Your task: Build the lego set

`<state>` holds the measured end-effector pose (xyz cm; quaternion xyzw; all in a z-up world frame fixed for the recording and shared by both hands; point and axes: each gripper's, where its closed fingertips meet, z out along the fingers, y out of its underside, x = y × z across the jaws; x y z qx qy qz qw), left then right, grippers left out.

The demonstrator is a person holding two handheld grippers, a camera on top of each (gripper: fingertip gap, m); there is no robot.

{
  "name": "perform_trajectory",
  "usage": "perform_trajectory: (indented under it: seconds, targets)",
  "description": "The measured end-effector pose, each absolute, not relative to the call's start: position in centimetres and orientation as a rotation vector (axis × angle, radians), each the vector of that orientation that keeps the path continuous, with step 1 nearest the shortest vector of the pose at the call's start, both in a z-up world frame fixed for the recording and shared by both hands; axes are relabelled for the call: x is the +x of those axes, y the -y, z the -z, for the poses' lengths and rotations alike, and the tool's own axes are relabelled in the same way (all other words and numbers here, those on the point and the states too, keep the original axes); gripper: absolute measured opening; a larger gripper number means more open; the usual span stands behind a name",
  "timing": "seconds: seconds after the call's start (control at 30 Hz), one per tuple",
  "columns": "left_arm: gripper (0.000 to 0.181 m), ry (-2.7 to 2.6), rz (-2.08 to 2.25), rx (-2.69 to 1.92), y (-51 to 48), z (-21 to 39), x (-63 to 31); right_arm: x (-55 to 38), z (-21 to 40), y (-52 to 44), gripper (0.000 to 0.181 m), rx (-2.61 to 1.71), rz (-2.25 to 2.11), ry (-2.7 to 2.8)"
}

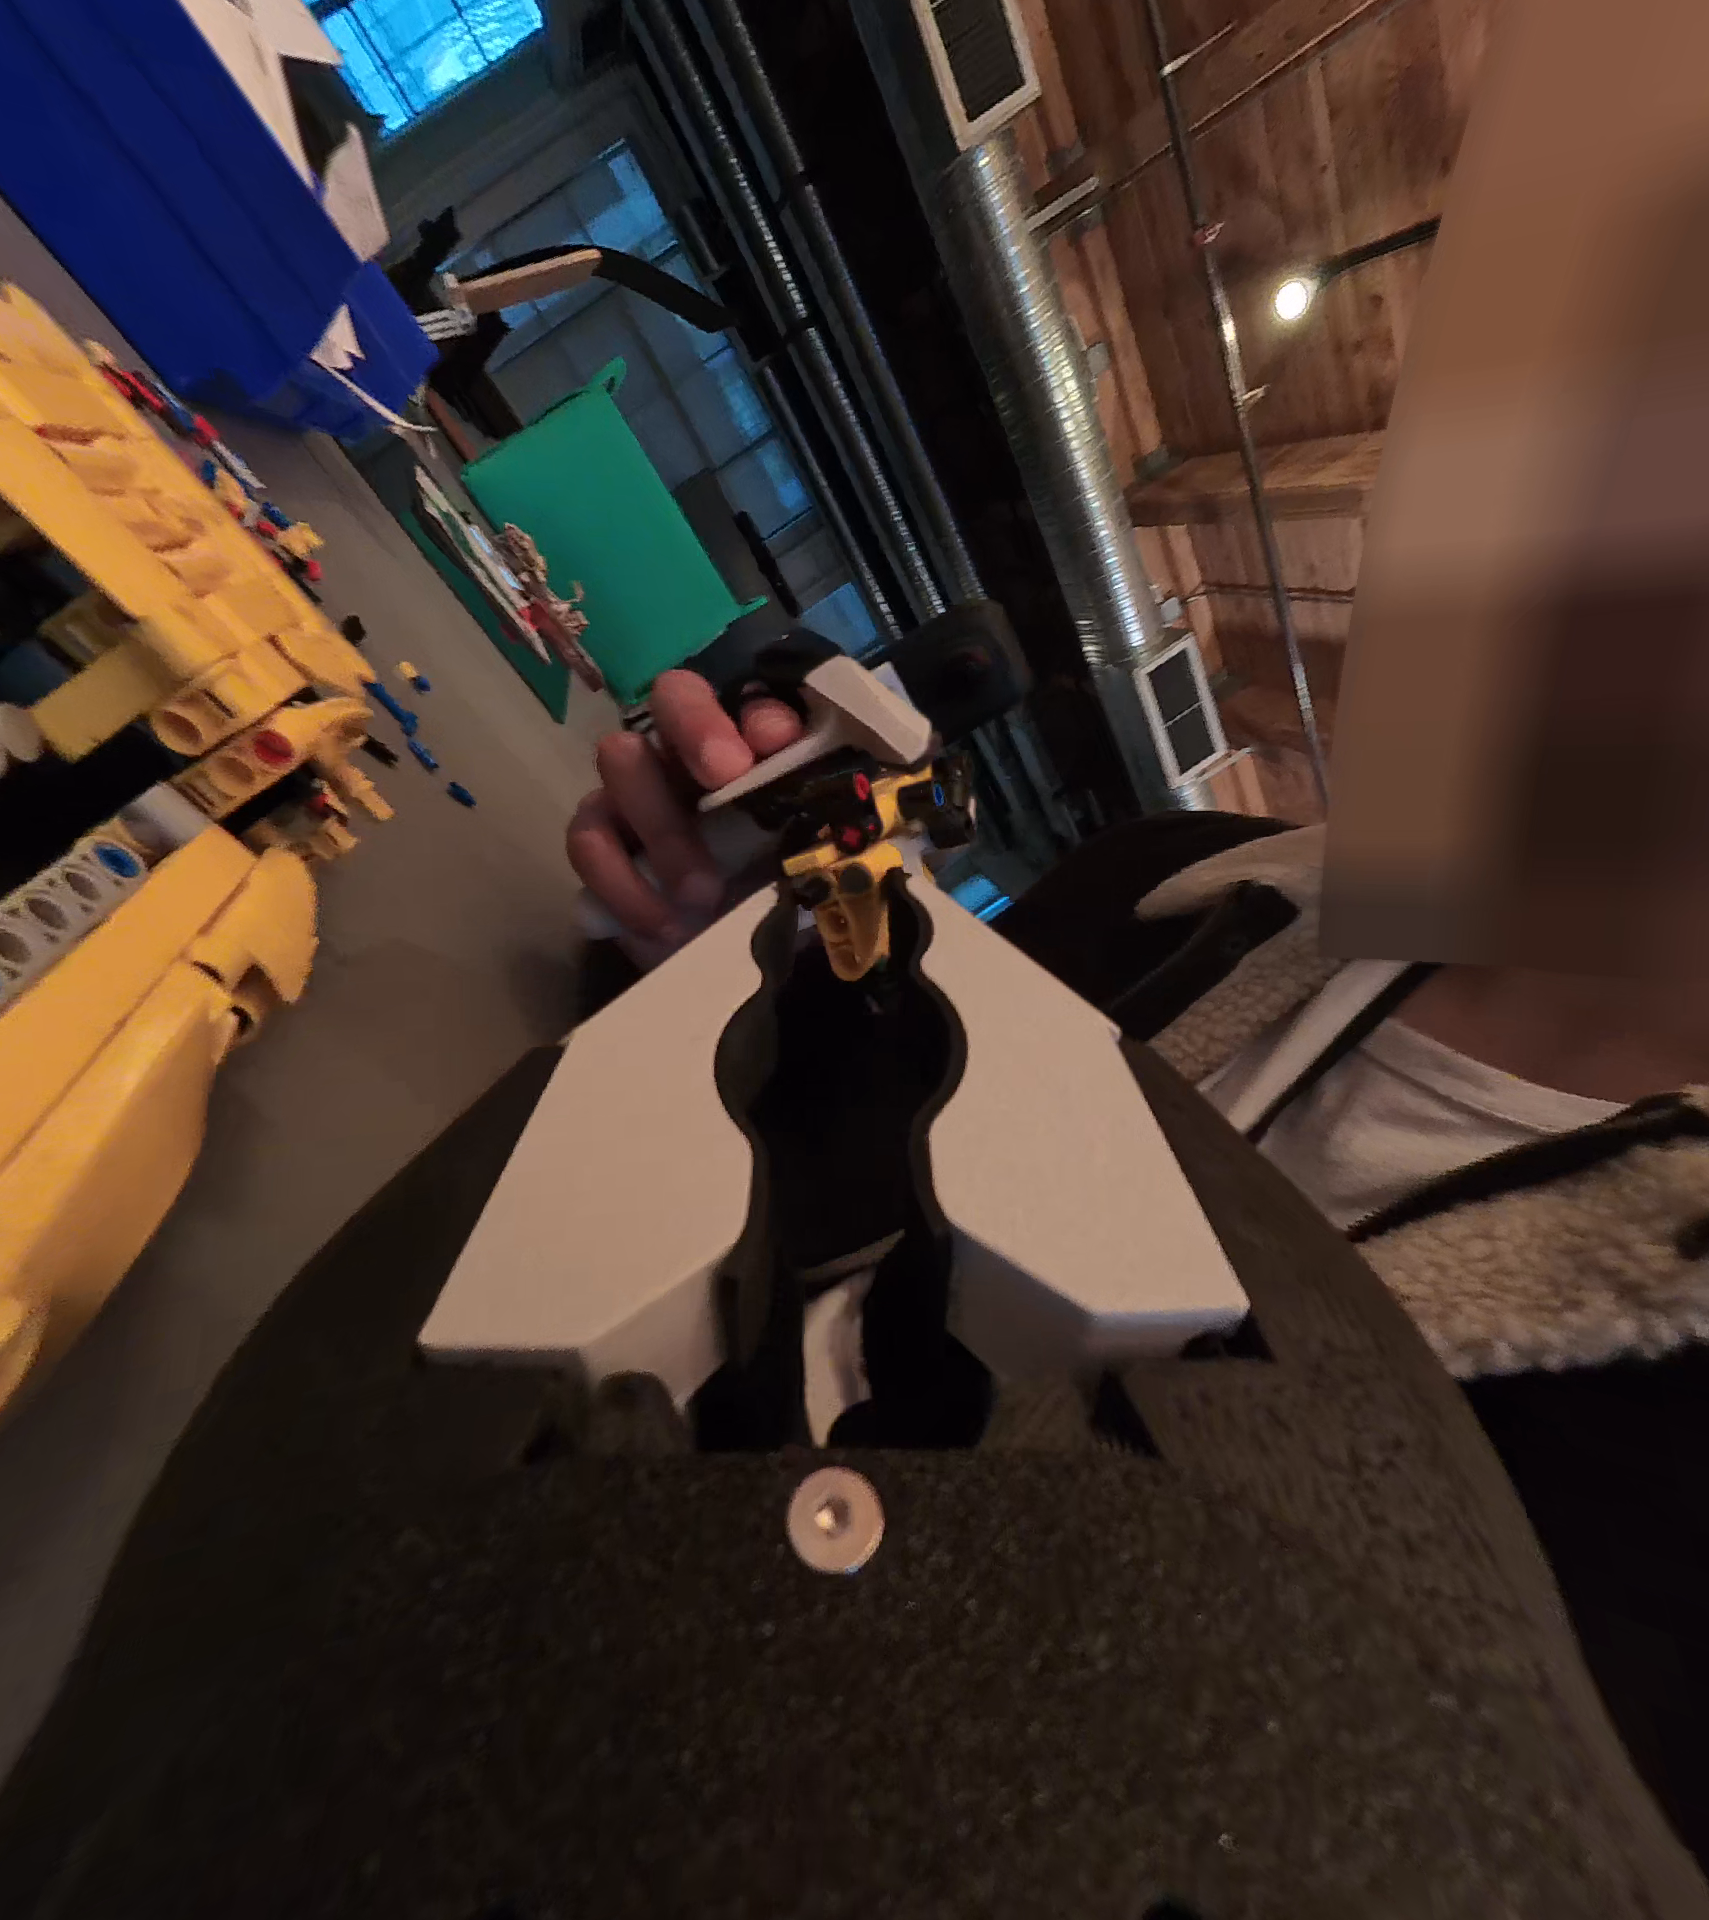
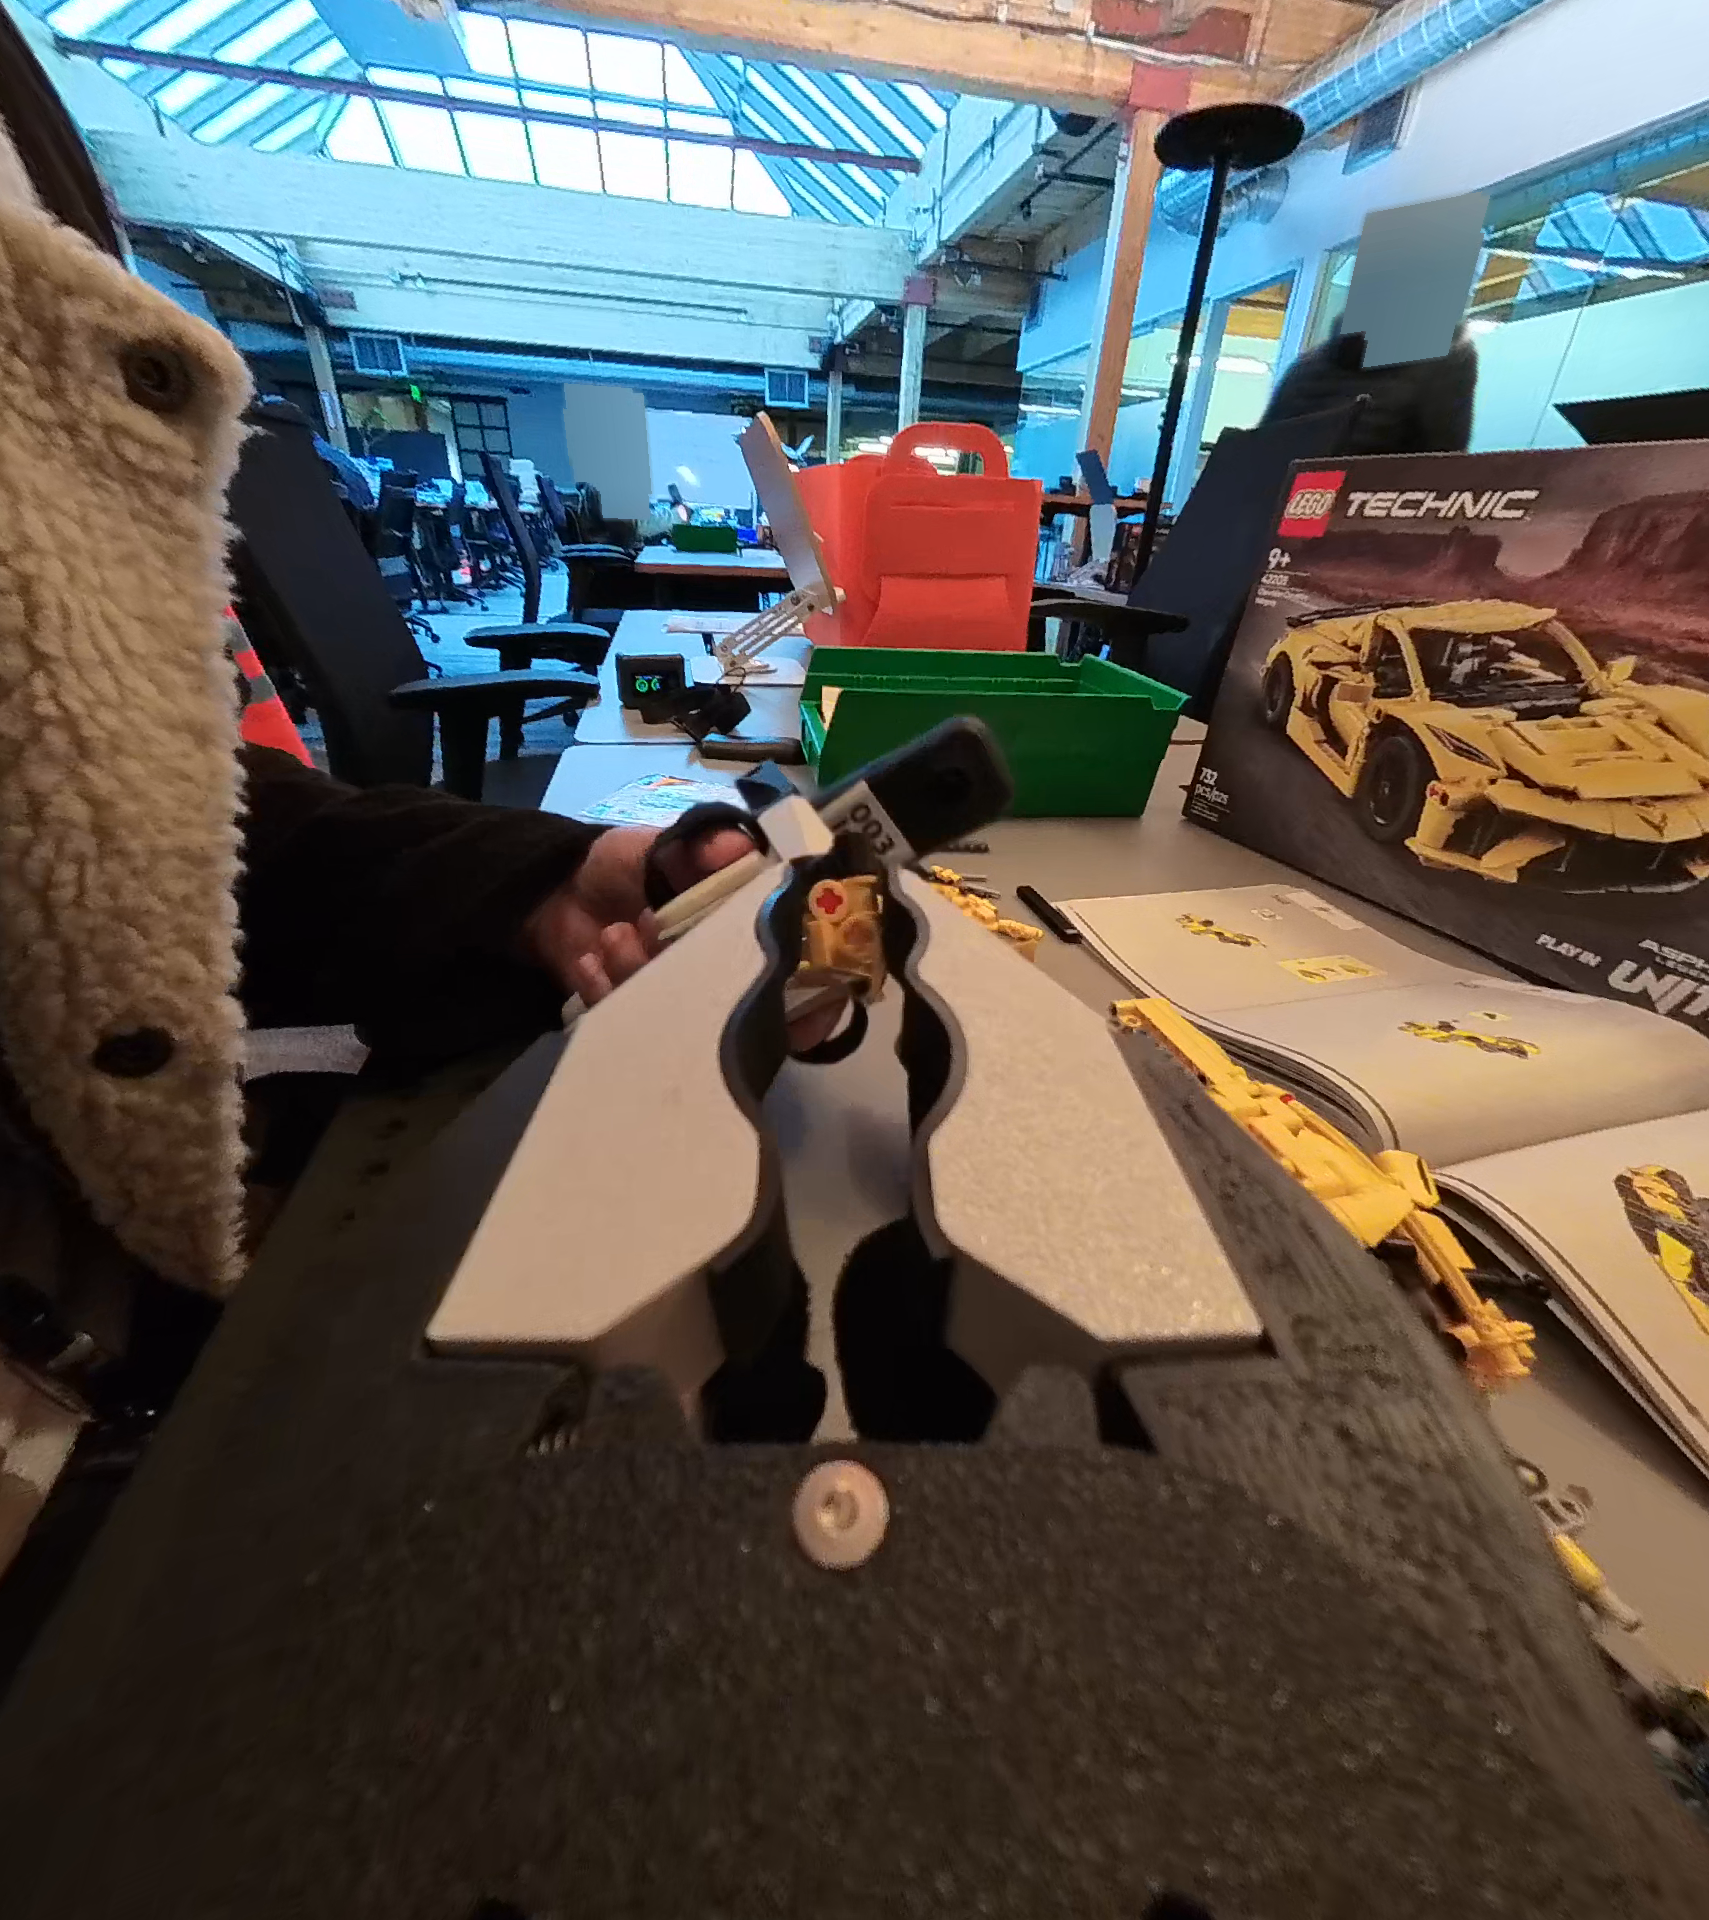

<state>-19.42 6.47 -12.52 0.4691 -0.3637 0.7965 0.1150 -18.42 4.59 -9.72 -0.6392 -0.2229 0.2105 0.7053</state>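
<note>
A small yellow Lego sub-assembly with red and black pins hangs in the air in front of a person's chest. My left gripper is shut on its lower yellow end. My right gripper is shut on the same sub-assembly from the opposite side. Each view shows the other gripper beyond the piece, with the hand holding it: the right gripper's white finger and the left gripper's white finger. The large yellow car build lies on the grey table at the left of the left wrist view.
Loose small pieces lie beside the car build, with blue bins behind. To the right are an open instruction booklet, a long yellow sub-assembly, the set's box, a green bin and an orange bag. Across from one pair of fingers to the other is roughly 4 cm.
</note>
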Motion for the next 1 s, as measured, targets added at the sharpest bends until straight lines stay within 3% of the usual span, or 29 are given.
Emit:
perform_trajectory:
  seconds: [0.47,1.0]
  targets:
    - [0.015,1.059,-2.420,1.293,-6.8,11.0,-20.2,-19.1,9.6,-4.3,0.025,-1.392,-0.530,0.515]
    - [0.016,1.079,-2.352,1.409,-7.5,12.8,-19.0,-17.4,11.5,-5.5,0.017,-1.501,-0.622,0.437]
